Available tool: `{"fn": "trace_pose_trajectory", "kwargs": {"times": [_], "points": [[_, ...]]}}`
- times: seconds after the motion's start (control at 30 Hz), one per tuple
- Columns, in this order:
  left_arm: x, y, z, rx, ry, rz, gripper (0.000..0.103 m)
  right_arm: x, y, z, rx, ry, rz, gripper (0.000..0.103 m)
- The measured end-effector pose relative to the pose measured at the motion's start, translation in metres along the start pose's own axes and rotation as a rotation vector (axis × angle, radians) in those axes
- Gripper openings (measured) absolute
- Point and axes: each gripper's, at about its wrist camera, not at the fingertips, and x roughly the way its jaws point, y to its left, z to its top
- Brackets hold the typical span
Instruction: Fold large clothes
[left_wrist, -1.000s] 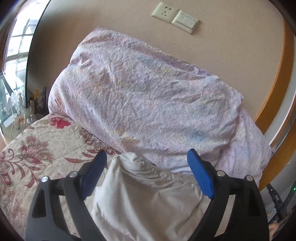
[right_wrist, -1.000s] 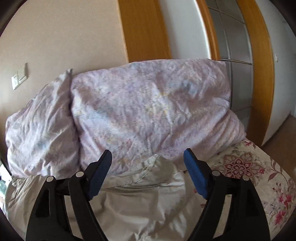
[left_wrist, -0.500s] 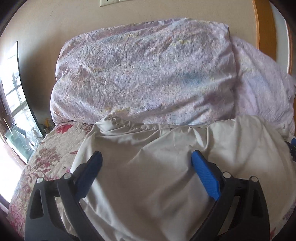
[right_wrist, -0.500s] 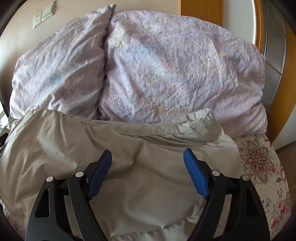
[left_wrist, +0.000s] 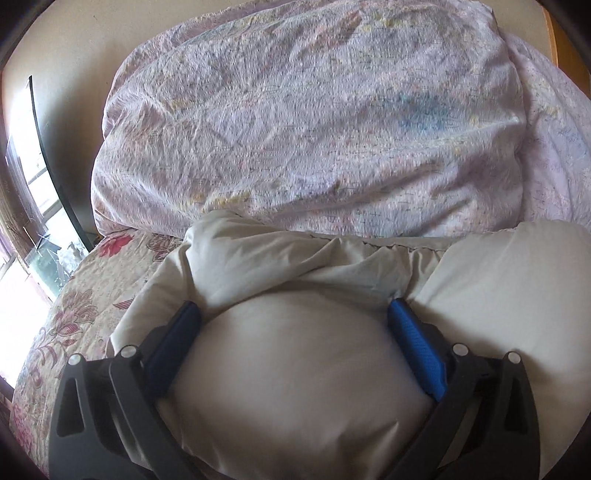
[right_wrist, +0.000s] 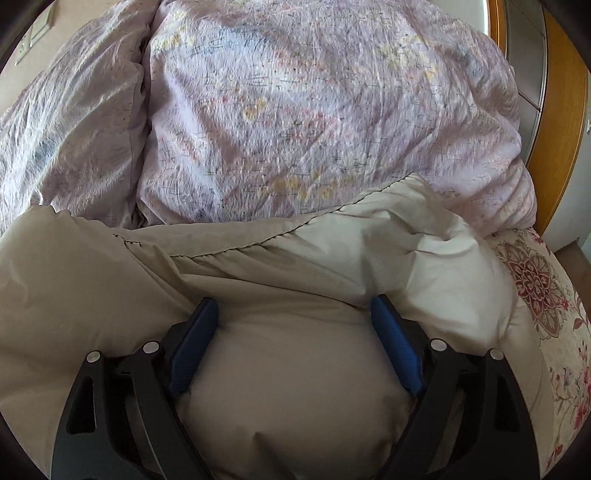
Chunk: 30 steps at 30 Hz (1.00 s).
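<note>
Laying-out step, looks like. Beige garment (left_wrist: 295, 387) down on the bed (left_wrist: 74, 295), top edge at 12 o'clock against the pillows (left_wrist: 295, 129). Left tool (left_wrist: 294, 305) and right tool (right_wrist: 293, 302) released, just opening wider, fabric puffing up between. Next probably calls for regripping an edge and folding across.

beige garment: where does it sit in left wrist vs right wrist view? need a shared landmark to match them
Left wrist: beige garment fills the lower middle and right, bulging between the open fingers of the left gripper.
Right wrist: it spans the lower frame from the left edge, bulging between the open fingers of the right gripper.
Shared landmark: the lilac bedding behind its far edge.
</note>
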Motion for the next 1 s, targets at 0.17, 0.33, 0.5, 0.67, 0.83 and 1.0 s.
{"fn": "trace_pose_trajectory", "kwargs": {"times": [0.17,0.33,0.5,0.67,0.83,1.0], "points": [[0.011,-0.006,0.001,0.012,0.028,0.01,0.101,0.012,0.006,0.001,-0.015,0.037,-0.019,0.089],[0.019,-0.012,0.001,0.028,0.054,0.022,0.101,0.023,0.009,0.003,-0.027,0.083,-0.027,0.091],[0.027,-0.016,0.003,0.043,0.075,0.039,0.101,0.032,0.01,0.005,-0.046,0.121,-0.048,0.092],[0.034,-0.02,0.005,0.057,0.088,0.063,0.101,0.038,0.012,0.007,-0.061,0.149,-0.075,0.093],[0.028,-0.015,0.003,0.035,0.064,0.065,0.101,0.043,0.014,0.006,-0.05,0.123,-0.086,0.094],[-0.012,0.0,-0.004,0.044,0.015,0.077,0.101,0.017,-0.007,0.01,-0.007,0.054,-0.073,0.093]]}}
